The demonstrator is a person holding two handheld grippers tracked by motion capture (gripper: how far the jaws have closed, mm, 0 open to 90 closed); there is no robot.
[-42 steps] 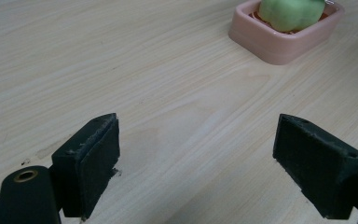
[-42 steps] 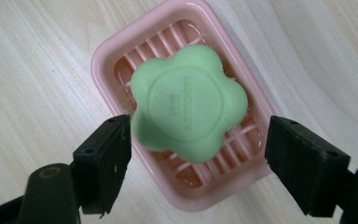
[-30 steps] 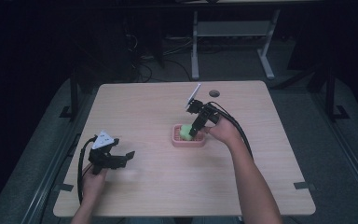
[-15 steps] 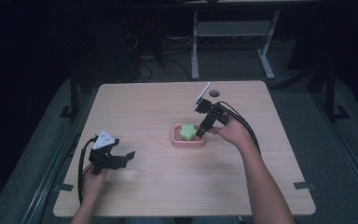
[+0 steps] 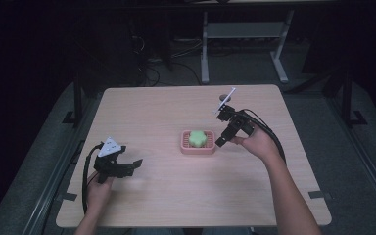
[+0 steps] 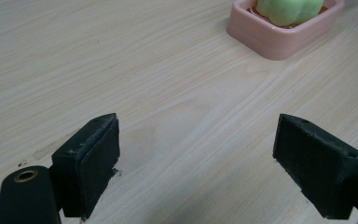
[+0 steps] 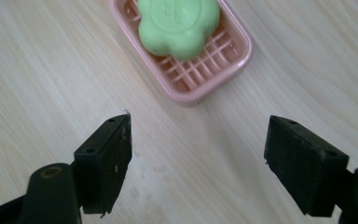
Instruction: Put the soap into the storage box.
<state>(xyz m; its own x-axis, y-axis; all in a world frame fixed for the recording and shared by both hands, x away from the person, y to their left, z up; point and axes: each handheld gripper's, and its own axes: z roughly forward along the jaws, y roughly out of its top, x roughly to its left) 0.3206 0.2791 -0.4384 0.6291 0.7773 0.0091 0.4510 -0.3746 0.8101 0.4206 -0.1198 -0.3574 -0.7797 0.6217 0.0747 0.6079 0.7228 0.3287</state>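
- Right gripper (image 5: 223, 138): jaws spread wide, nothing held, as I read it.
- Green flower-shaped soap (image 7: 179, 25): lying in the pink soap dish (image 7: 204, 86), just ahead of my jaws (placement looks done).
- Left gripper (image 5: 133, 164): released, well apart from the dish.
- Table (image 5: 166, 196): nothing obstructs withdrawal.
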